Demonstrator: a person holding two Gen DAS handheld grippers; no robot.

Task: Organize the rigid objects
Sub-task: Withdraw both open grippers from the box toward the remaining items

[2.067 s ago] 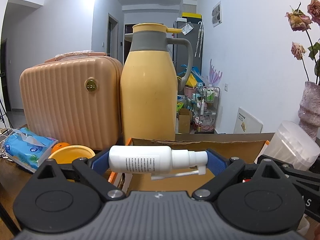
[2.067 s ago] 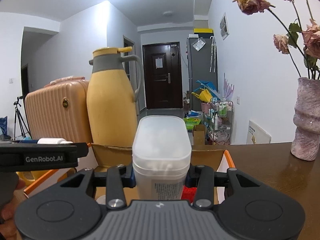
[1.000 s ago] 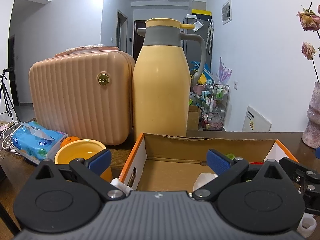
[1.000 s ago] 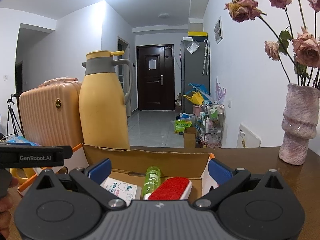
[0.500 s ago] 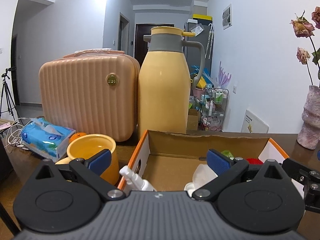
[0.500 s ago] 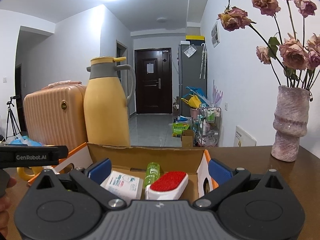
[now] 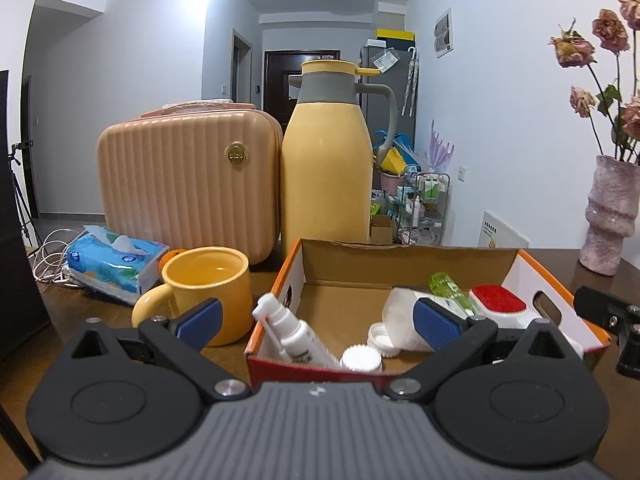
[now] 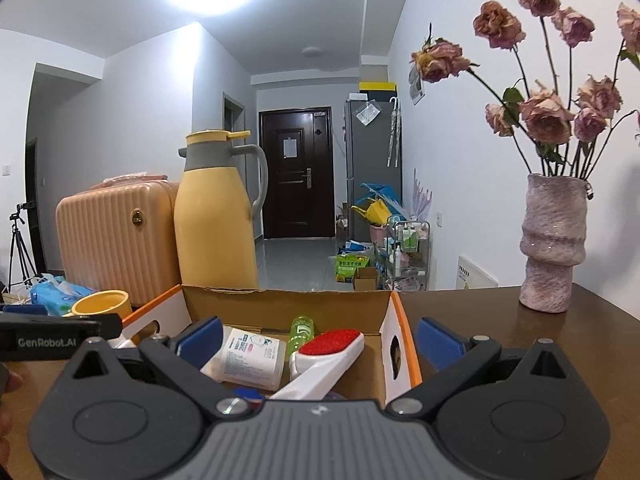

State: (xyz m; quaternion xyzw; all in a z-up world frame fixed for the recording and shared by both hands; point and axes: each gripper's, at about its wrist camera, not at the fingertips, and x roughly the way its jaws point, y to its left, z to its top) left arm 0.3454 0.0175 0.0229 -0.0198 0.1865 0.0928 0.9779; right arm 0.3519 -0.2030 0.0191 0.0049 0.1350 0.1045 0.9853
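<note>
An open cardboard box (image 7: 404, 260) with orange edges sits on the brown table, also in the right wrist view (image 8: 280, 302). In it lie a white spray bottle (image 7: 298, 334), a white plastic container (image 7: 404, 320) on its side, a green bottle (image 7: 446, 286) and a red-topped brush (image 7: 500, 304). The right wrist view shows the container (image 8: 250, 358), the green bottle (image 8: 301, 330) and the brush (image 8: 326, 354). My left gripper (image 7: 316, 322) is open and empty in front of the box. My right gripper (image 8: 318, 340) is open and empty near the box's right end.
A yellow mug (image 7: 208, 290) stands left of the box. Behind are a tall yellow thermos jug (image 7: 326, 168), a peach ribbed case (image 7: 188, 184) and a blue tissue pack (image 7: 116, 264). A pink vase with dried roses (image 8: 554, 240) stands at the right.
Both grippers have opened and let go: the spray bottle and the white container now lie in the box. Both grippers have drawn back from the box and sit higher.
</note>
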